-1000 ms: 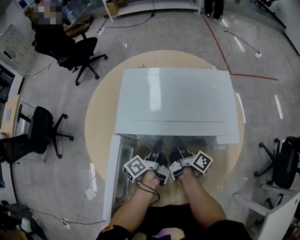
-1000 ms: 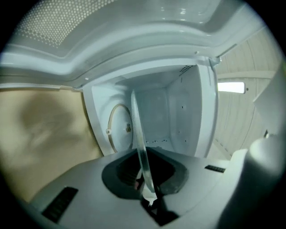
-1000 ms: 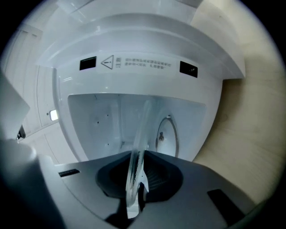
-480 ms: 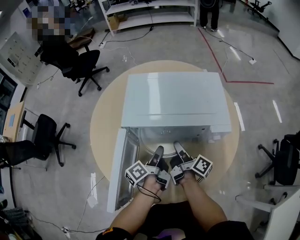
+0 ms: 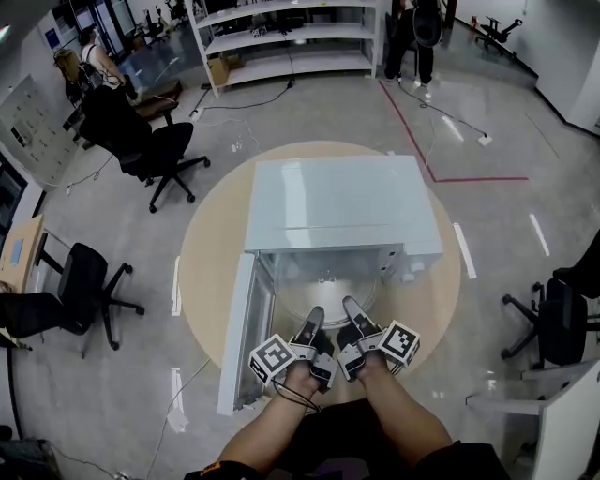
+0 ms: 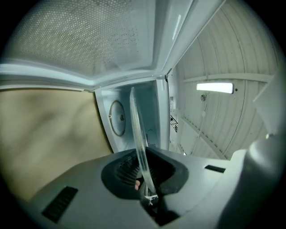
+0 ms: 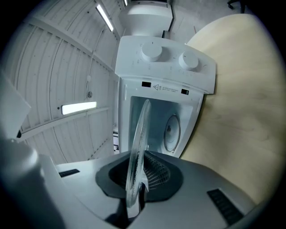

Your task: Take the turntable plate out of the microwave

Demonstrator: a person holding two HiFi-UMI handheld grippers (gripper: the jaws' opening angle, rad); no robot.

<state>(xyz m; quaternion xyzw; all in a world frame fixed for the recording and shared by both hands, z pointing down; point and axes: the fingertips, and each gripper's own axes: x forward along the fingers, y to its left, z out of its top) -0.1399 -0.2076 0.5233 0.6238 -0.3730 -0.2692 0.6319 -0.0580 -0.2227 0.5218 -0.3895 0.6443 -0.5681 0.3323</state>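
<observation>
The white microwave [image 5: 337, 206] stands on a round wooden table [image 5: 211, 253] with its door [image 5: 246, 333] swung open to the left. The clear glass turntable plate [image 5: 325, 283] lies level at the cavity mouth, partly outside it. My left gripper [image 5: 316, 317] is shut on the plate's near rim, and my right gripper [image 5: 348, 309] is shut on the rim just beside it. In the left gripper view the plate [image 6: 137, 134] runs edge-on between the jaws of the left gripper [image 6: 143, 172]. In the right gripper view the plate [image 7: 139, 134] sits the same way in the right gripper [image 7: 137, 176], facing the cavity and knobs [image 7: 152, 51].
Black office chairs stand around the table: one at back left [image 5: 155, 141], one at left [image 5: 80, 281], one at right [image 5: 562, 319]. White shelving [image 5: 291, 28] and a standing person [image 5: 417, 23] are at the far end. Cables lie on the floor.
Both grippers have drawn back toward me with the plate in them. The plate has slid from deep in the cavity out to its mouth.
</observation>
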